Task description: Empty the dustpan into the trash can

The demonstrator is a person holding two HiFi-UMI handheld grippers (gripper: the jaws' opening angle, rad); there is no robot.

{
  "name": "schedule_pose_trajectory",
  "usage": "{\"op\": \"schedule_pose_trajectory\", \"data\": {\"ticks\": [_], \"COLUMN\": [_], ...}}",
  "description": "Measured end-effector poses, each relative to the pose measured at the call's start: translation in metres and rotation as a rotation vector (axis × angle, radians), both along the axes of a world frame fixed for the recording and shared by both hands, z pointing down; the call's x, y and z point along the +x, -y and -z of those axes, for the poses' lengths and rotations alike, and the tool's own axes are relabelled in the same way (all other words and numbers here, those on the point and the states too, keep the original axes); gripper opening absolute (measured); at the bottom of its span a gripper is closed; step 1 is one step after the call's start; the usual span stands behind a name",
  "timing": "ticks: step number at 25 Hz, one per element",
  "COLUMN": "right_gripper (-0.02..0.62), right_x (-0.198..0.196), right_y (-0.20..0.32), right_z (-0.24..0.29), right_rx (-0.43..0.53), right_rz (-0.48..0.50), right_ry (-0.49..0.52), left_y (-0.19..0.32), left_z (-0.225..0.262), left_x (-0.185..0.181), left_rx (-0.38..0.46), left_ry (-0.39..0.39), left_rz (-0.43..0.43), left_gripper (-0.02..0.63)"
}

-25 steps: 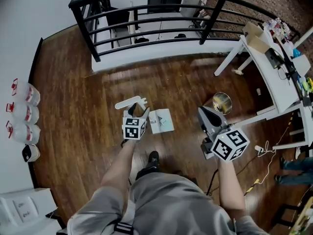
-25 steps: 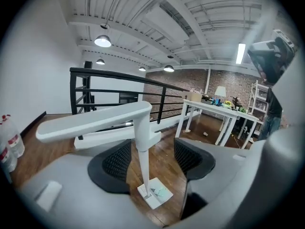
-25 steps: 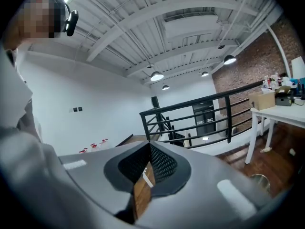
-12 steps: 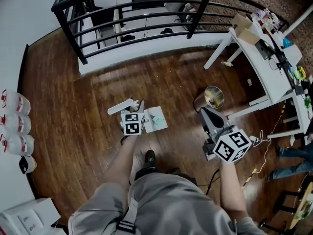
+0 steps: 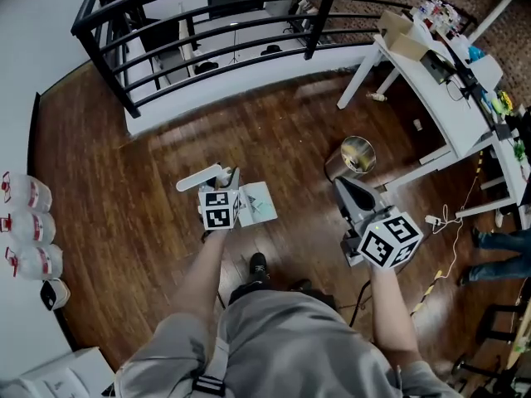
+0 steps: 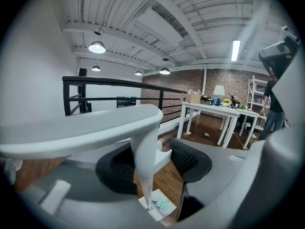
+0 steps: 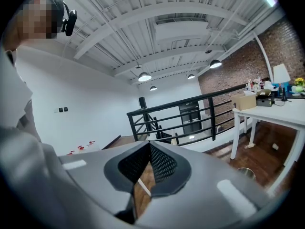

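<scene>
In the head view my left gripper (image 5: 233,178) has a white dustpan by the post under its flat handle (image 5: 202,178). The pan (image 5: 255,203) hangs beside the gripper, over the wooden floor. In the left gripper view the white post (image 6: 144,156) stands between the black pads, and the jaws are closing on it. The pan (image 6: 157,206) shows far below. A round metal trash can (image 5: 357,154) stands on the floor just beyond my right gripper (image 5: 347,187). That gripper is shut and holds nothing; its pads (image 7: 148,144) meet at the tips. The can's rim (image 7: 245,172) shows low at the right.
A black railing (image 5: 207,31) runs along the far edge of the floor. A white table (image 5: 431,81) with clutter stands at the right, beside the can. Cables (image 5: 444,222) lie under it. Several jugs (image 5: 25,222) line the left wall. Another person's legs (image 5: 498,243) show at the right edge.
The view has swung to the right, so the railing and jugs slid left. The left jaws have narrowed round the dustpan post. The dustpan stayed with the left gripper.
</scene>
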State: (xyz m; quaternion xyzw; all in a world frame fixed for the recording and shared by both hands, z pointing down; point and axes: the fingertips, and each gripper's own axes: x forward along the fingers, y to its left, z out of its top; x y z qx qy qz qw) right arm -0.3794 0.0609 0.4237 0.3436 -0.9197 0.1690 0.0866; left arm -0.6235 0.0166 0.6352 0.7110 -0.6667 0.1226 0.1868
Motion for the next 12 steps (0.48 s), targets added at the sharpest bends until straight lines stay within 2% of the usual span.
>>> {"op": "schedule_pose_trajectory", "data": {"ticks": [8, 12], "right_gripper": [0.0, 0.0], "right_x": [-0.001, -0.001], "right_y": [0.002, 0.005], "right_z": [0.008, 0.014], "right_rx": [0.015, 0.025], "right_rz": [-0.007, -0.008], "right_ry": [0.044, 0.06], "left_y": [0.0, -0.004], "left_z": [0.055, 0.085], "left_x": [0.01, 0.015], "left_rx": [0.073, 0.081], "left_ry": [0.075, 0.084], "left_rz": [-0.093, -0.12], "left_gripper": [0.207, 0.207]}}
